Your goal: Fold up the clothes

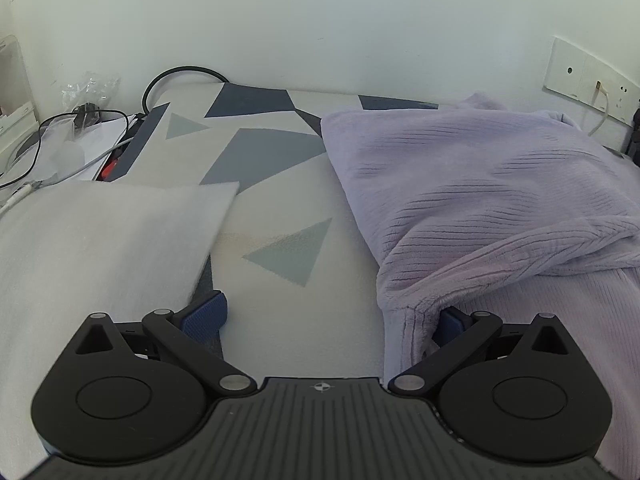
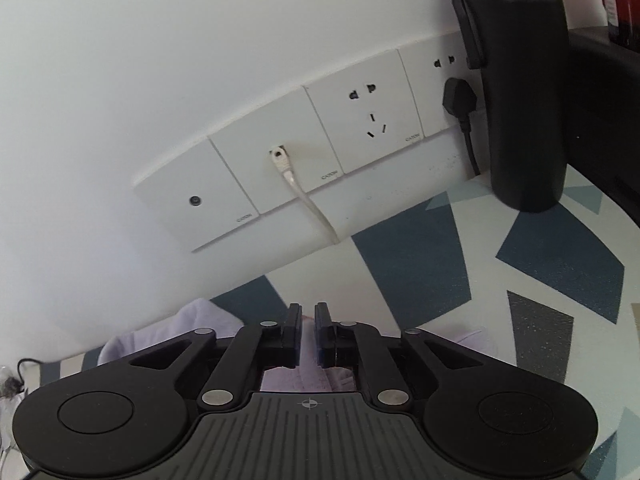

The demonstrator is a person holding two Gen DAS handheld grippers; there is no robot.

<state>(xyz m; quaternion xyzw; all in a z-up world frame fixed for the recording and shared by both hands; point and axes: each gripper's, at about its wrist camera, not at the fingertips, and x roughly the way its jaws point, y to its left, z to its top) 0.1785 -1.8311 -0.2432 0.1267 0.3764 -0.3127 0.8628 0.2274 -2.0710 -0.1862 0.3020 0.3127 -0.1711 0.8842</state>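
two claws, left claw (image 1: 326, 322) wide beside lilac garment (image 1: 480, 184) edge

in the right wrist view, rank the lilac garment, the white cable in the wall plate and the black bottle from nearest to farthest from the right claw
1. Lilac garment: directly under the right claw.
2. White cable: straight ahead, plugged into the wall plate.
3. Black bottle: far right, standing on the patterned surface.

A lilac ribbed fleece garment (image 1: 480, 200) lies partly folded on the patterned table (image 1: 280, 184), one layer draped across its near side.
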